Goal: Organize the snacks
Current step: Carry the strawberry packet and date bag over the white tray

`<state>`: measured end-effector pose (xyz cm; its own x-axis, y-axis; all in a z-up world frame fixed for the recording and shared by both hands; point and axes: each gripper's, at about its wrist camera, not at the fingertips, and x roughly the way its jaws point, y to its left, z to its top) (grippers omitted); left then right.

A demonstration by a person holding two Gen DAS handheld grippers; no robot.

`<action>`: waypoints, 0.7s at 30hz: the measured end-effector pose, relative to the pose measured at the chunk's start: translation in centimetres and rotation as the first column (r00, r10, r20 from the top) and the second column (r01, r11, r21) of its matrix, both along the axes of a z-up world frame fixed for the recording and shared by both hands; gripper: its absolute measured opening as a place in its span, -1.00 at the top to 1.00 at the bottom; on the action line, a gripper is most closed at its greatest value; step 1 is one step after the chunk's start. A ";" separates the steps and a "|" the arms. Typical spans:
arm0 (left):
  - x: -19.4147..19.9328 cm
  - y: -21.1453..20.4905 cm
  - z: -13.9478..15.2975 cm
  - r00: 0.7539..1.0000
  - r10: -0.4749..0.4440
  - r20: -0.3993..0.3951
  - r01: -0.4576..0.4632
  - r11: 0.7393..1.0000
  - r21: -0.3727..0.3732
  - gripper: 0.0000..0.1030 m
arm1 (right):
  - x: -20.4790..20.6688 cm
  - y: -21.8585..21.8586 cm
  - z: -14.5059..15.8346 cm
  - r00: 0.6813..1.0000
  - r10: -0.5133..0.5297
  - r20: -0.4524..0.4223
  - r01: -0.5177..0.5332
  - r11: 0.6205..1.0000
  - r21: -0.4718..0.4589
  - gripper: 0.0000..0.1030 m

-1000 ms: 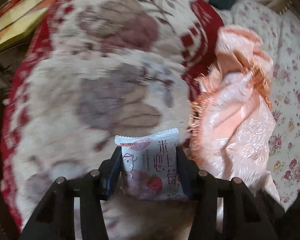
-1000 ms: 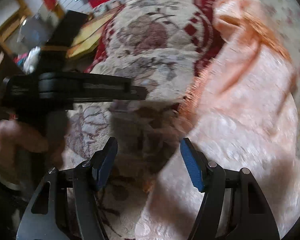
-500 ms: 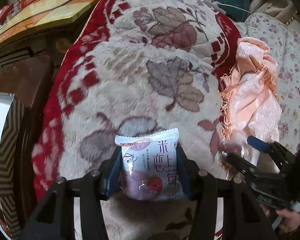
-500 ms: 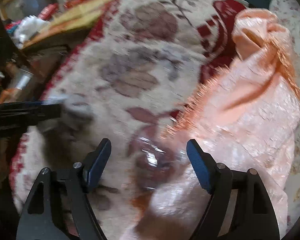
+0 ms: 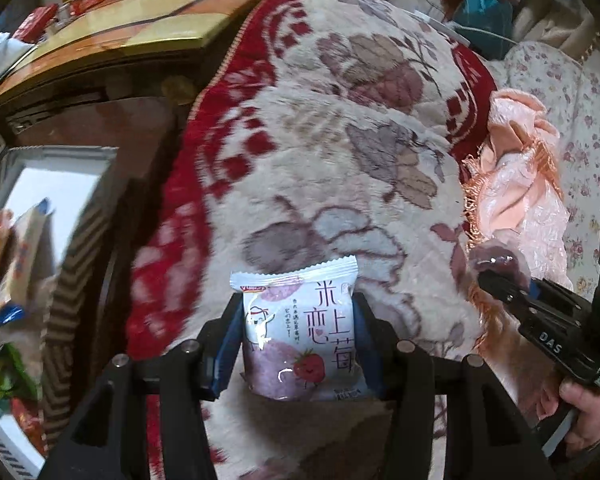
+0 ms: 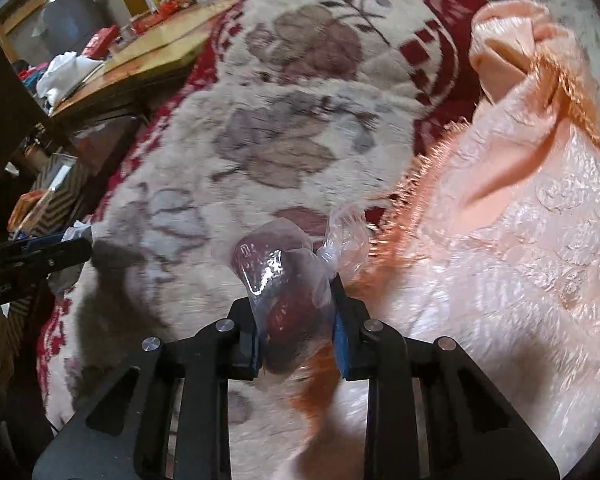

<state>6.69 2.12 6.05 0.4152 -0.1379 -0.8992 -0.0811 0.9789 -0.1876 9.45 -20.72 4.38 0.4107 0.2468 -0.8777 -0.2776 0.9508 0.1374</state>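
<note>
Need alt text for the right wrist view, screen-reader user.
The right claw is shut on a dark red snack in clear plastic wrap, held over a cream blanket with red border. A crumpled peach fringed cloth lies to the right of it. The left claw's tip pokes in from the left edge.

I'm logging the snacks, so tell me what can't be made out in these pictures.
- Dark snack in clear wrapper, right wrist view: glare hides what it is.
- White strawberry packet, left wrist view: the jaws cover its sides.
- Box of snacks, left wrist view: blurred, cut off at the left edge.
</note>
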 end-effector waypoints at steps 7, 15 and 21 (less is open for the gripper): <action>-3.7 4.2 1.8 0.995 0.088 0.053 -0.091 0.994 0.062 -0.05 | -3.2 5.3 1.7 0.995 0.099 0.019 -0.100 0.990 0.104 0.51; -7.5 9.2 3.3 0.979 0.174 0.109 -0.188 0.973 0.132 -0.05 | -6.0 13.1 2.3 0.970 0.241 0.022 -0.242 0.961 0.136 0.51; -9.7 12.5 4.0 0.964 0.226 0.138 -0.246 0.958 0.149 -0.06 | -7.2 18.0 2.9 0.946 0.322 0.027 -0.323 0.937 0.136 0.51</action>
